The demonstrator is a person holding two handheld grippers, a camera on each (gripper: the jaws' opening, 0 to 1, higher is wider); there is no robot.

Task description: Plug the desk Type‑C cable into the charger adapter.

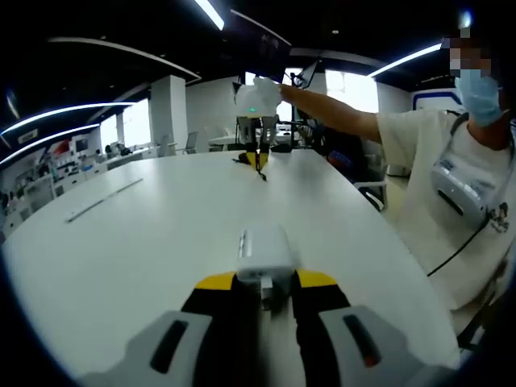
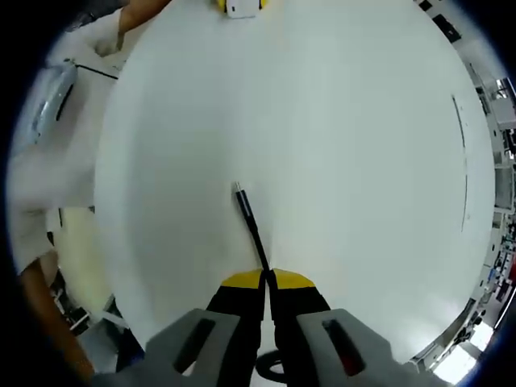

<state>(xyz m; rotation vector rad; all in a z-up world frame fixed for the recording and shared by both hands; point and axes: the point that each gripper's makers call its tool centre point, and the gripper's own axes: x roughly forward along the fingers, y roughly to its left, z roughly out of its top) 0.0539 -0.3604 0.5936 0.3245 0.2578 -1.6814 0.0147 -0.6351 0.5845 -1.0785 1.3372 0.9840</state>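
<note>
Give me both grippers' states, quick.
Left gripper: shut on the white charger adapter, resting on the white table.
Right gripper: shut on the black Type-C cable, plug end sticking out ahead.

Left hand-held gripper (image 1: pixel 264 292) and right hand-held gripper (image 2: pixel 264 278) both clamped, held well apart

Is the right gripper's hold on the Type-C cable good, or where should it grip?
The right gripper pinches the Type-C cable well behind the plug, so the long free end may flex. Probably better to grip just behind the plug, jaws across its flat sides.
</note>
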